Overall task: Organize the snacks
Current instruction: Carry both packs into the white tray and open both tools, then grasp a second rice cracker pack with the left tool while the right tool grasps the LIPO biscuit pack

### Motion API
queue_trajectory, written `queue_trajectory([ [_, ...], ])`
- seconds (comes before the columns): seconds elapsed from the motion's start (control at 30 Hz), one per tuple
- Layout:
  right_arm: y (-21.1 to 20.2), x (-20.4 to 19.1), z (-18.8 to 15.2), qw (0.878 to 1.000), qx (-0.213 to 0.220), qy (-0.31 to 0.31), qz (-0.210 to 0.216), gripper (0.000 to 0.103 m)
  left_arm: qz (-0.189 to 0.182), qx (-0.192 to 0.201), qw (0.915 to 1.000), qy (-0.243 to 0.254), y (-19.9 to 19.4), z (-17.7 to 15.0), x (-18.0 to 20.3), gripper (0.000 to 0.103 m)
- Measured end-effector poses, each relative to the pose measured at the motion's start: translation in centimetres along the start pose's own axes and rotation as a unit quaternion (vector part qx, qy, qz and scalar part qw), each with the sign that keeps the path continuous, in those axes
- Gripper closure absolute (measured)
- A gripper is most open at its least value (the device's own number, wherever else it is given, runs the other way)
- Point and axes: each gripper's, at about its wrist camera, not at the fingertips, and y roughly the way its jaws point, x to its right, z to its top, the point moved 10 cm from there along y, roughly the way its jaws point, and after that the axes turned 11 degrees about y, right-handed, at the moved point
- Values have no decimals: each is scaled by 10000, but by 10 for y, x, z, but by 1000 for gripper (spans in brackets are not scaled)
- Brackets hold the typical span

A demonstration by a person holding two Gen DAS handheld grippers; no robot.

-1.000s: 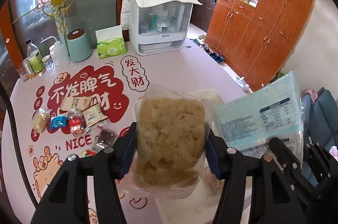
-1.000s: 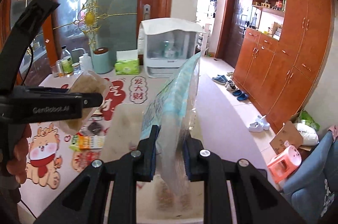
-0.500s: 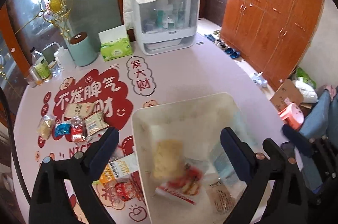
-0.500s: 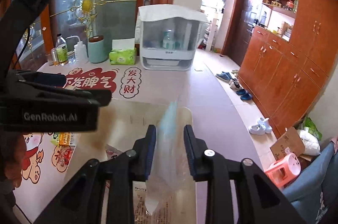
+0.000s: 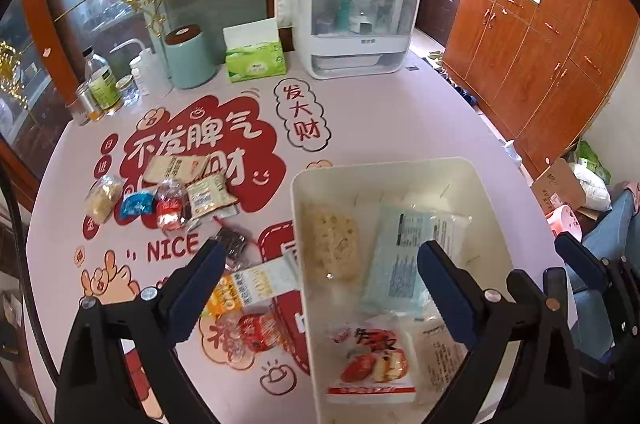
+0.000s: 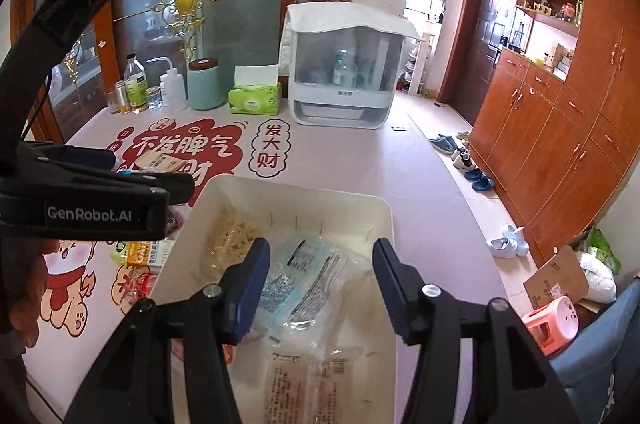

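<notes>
- On the left of the pink surface (image 5: pixel 380 112) a cluster of small wrapped snacks (image 5: pixel 160 196) lies loose: a pale puffed one, a blue one, a red one and a couple of beige packets, touching or just beside one another.
- Nearer the bin, an orange-and-white packet (image 5: pixel 248 288) and a red-printed packet (image 5: pixel 256 332) lie on the surface just outside the bin's left wall; a dark small wrapper (image 5: pixel 232 244) sits just above them.
- The left gripper (image 5: pixel 320 280) hovers with its jaws spread wide and nothing between the pads; it straddles the left wall of the white bin (image 5: pixel 298 224).
- Inside the bin lie a yellow crisp-rice bag (image 5: pixel 334 244), a pale blue packet (image 5: pixel 400 256), a red-and-white packet (image 5: pixel 372 360) and a clear-wrapped beige one (image 5: pixel 440 356).
- The right gripper (image 6: pixel 320 284) hangs over the bin with its jaws opening; the pale blue packet shows below between them, but the pads do not press on it.
- Judged step: a drop-off into the bin looks just done, with both grippers empty.
- Next calls for swinging a gripper left, out over the bin wall to the loose snacks; the orange-and-white packet is nearest. These flat, slippery wrappers need a low approach and a pinch across an edge.
</notes>
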Motion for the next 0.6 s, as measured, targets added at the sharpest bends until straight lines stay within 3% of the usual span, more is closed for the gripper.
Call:
queue_trajectory([
  [0.37, -3, -25, -48, 9985, -551, 54, 50, 49, -4, -352, 9994, -56, -18, -79, -29, 7],
  [0.6, -17, -68, -39, 9986, -448, -77, 273, 49, 327, -330, 9985, -275, -51, -104, -87, 7],
])
